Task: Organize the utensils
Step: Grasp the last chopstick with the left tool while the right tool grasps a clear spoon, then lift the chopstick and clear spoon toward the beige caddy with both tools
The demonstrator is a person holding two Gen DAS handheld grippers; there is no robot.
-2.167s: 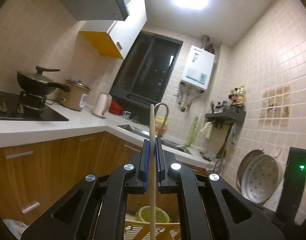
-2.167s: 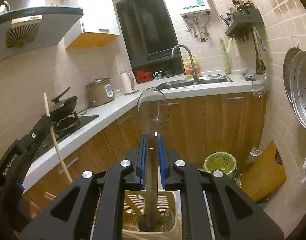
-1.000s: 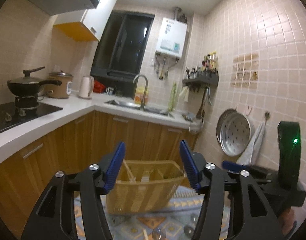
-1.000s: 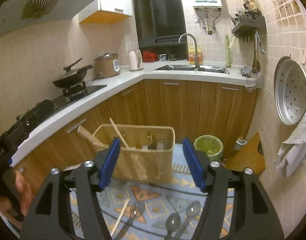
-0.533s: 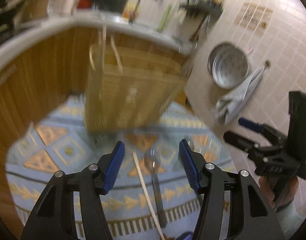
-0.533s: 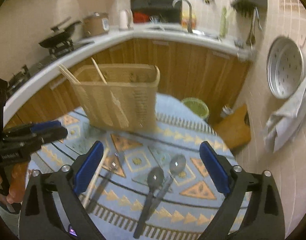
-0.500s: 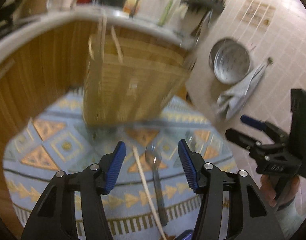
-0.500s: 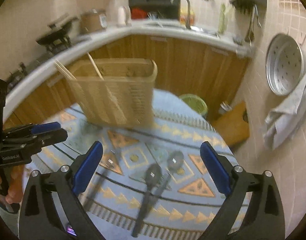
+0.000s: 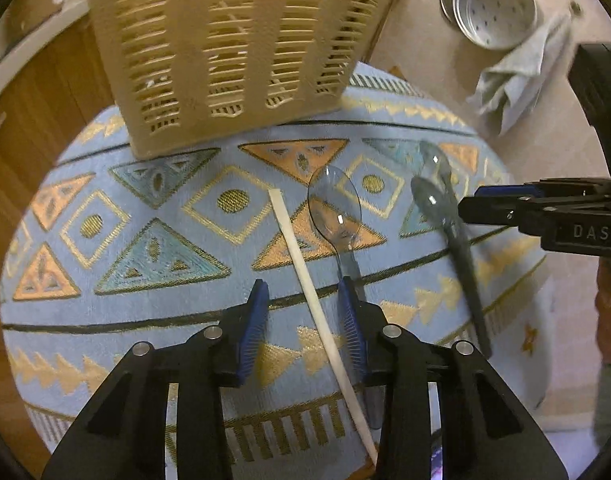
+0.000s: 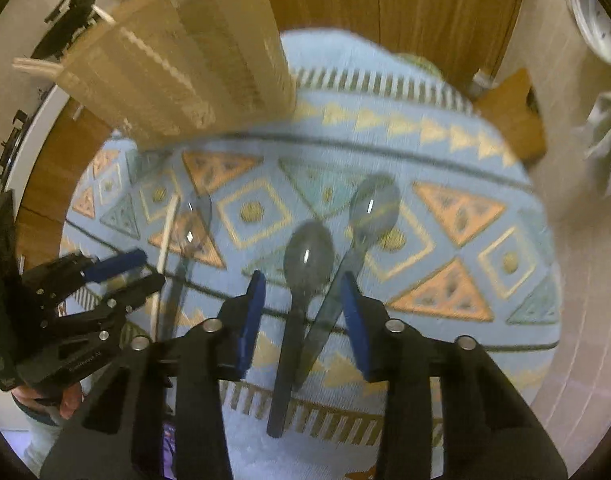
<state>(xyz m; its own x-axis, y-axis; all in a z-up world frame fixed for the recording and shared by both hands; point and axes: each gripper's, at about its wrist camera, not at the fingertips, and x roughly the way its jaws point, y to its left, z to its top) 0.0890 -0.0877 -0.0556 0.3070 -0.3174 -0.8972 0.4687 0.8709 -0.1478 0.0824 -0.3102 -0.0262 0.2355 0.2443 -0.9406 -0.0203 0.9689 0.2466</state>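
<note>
Your left gripper (image 9: 303, 322), jaws just narrowing yet unclamped, straddles the chopstick (image 9: 305, 276), whose long axis runs forward between them; your right gripper (image 10: 301, 316), likewise narrowing, brackets two spoon handles (image 10: 305, 336); basket (image 9: 233, 48) lies ahead.

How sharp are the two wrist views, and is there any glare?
Left wrist: mostly sharp, the chopstick and clear spoon crisp, small highlights on the spoon bowls, the basket slightly smeared. Right wrist: motion-blurred throughout, the basket worst; strong fisheye bending in both.
</note>
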